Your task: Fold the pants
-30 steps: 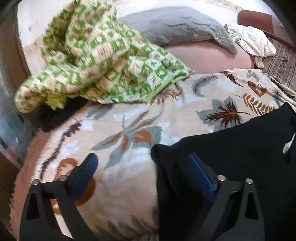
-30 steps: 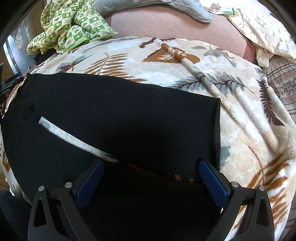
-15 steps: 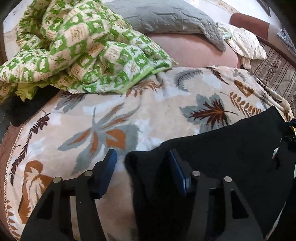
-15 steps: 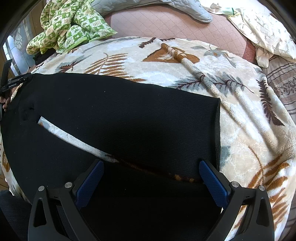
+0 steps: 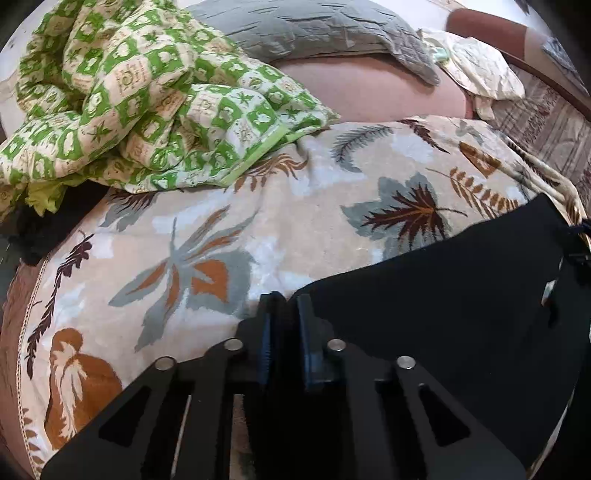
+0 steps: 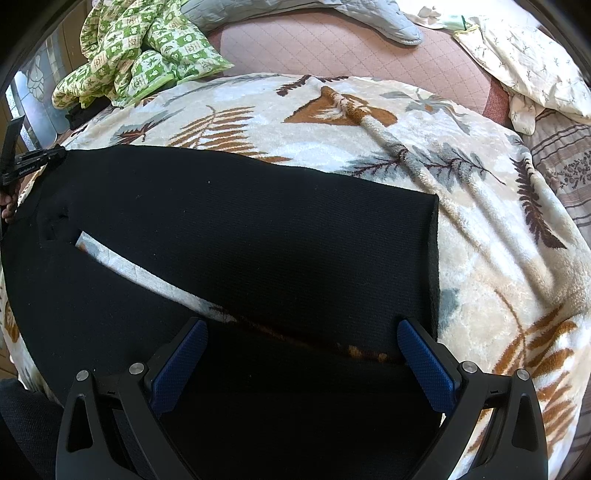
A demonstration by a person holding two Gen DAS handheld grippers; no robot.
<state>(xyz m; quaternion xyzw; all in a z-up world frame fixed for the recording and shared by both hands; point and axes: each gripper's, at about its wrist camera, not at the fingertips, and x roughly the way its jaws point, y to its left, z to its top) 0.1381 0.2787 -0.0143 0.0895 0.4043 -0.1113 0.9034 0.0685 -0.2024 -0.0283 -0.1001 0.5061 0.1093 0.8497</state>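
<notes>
Black pants (image 6: 258,229) lie flat on a leaf-patterned blanket (image 6: 480,240), legs running to the right with a narrow gap between them. In the left wrist view my left gripper (image 5: 284,299) is closing its jaws on the waist corner of the pants (image 5: 443,295); black cloth sits pinched between the blue pads. That same gripper (image 6: 33,162) shows at the pants' far-left corner in the right wrist view. My right gripper (image 6: 301,332) hangs open above the leg ends, its blue fingers (image 6: 424,369) wide apart with nothing pressed between them.
A crumpled green checked quilt (image 5: 147,92) lies at the back left of the bed, with a grey pillow (image 5: 314,33) behind it. A white printed pillow (image 6: 524,55) is at the back right. Pink quilted mattress (image 6: 332,48) shows beyond the blanket.
The left gripper's jaws went from wide apart to nearly together around the pants' corner while it shifted slightly forward. The right gripper and the pants' legs stayed as they were.
</notes>
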